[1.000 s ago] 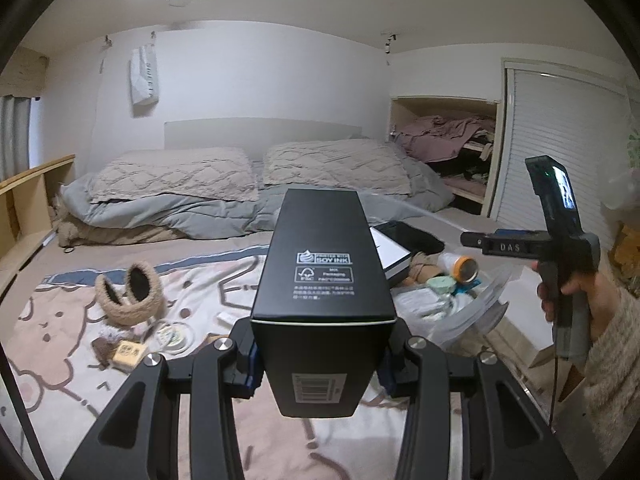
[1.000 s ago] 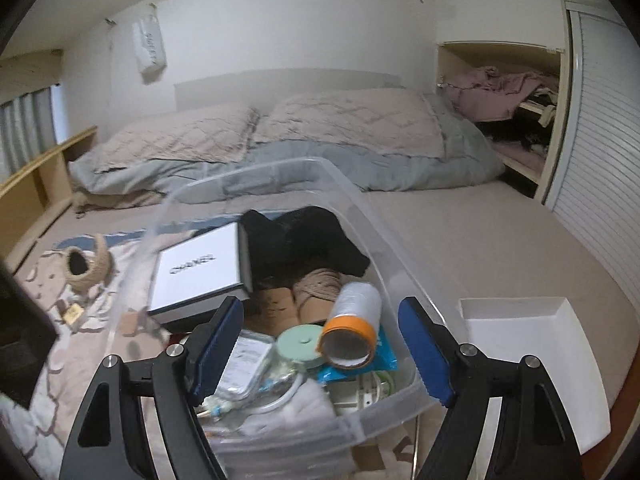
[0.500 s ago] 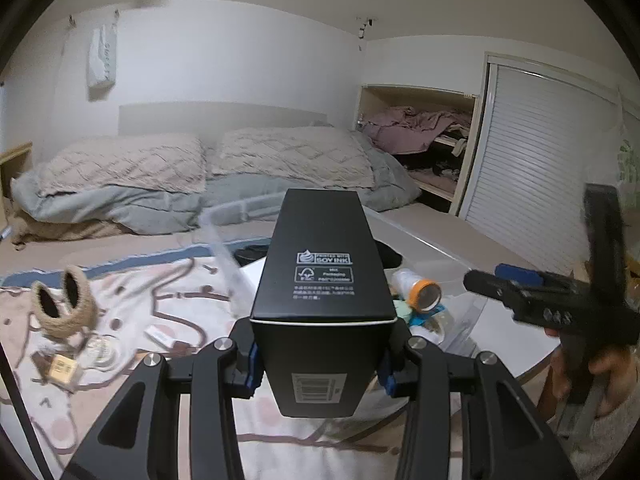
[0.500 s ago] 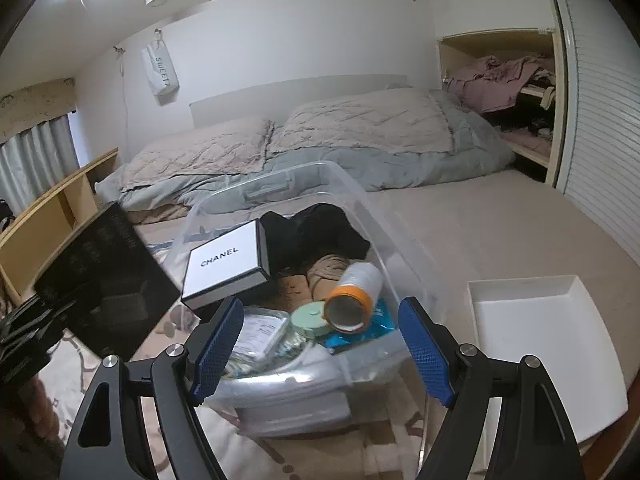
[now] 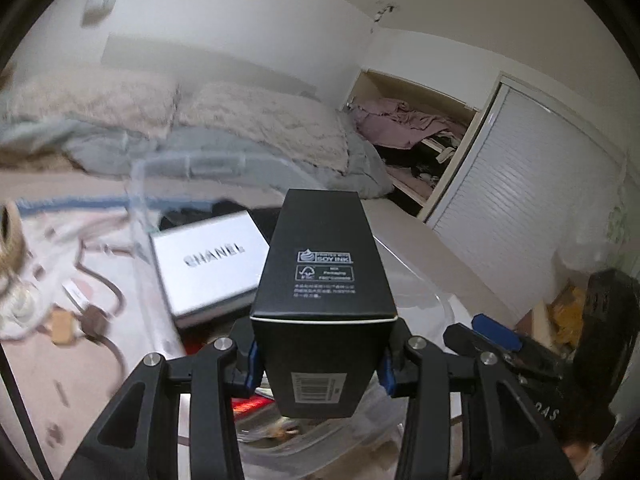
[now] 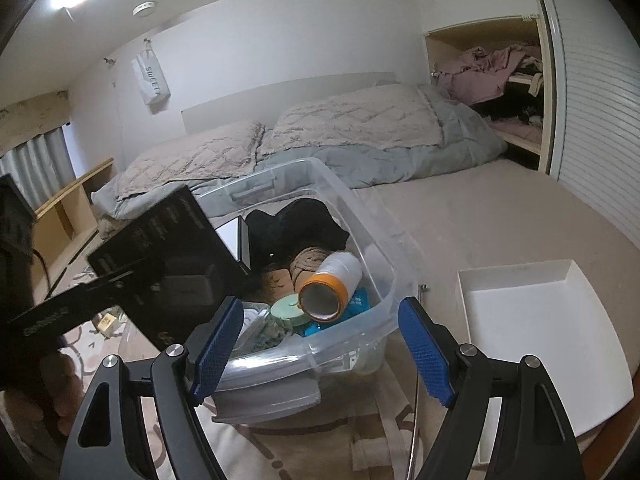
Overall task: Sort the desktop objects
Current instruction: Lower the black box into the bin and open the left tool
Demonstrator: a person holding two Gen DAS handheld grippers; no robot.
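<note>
Far left, on the patterned bedspread [image 5: 48,380]: small clutter, blurred, a woven basket [image 5: 9,236] at the frame edge, not yet sorted. Next, the clear plastic storage bin [image 6: 352,344], already holding a white CHANEL box [image 5: 208,264], black fabric [image 6: 300,224], a mint round tin [image 6: 289,312] and an orange-rimmed white tube [image 6: 332,286] lying on its side.

Centre: left gripper [image 5: 318,364] clamped on a tall black carton [image 5: 324,300], blue pads pressed against its lower flanks, barcode end toward the camera, long axis pointing away. Carried above the bin's near-left part, apparently mid-delivery.

To place well: keep the squeeze until the carton is low inside the walls; aim for the free space beside the CHANEL box rather than on the tube, which looks likely to roll; lay the carton flat so it cannot tip out; open only once supported.

Right: right gripper [image 6: 320,344] empty, fingers spread wide, hovering just before the bin's near rim. Best kept clear of the drop path, or used to steady the rim. Farthest right, a shallow white tray [image 6: 600,392] on the bed, apart from the bin.
</note>
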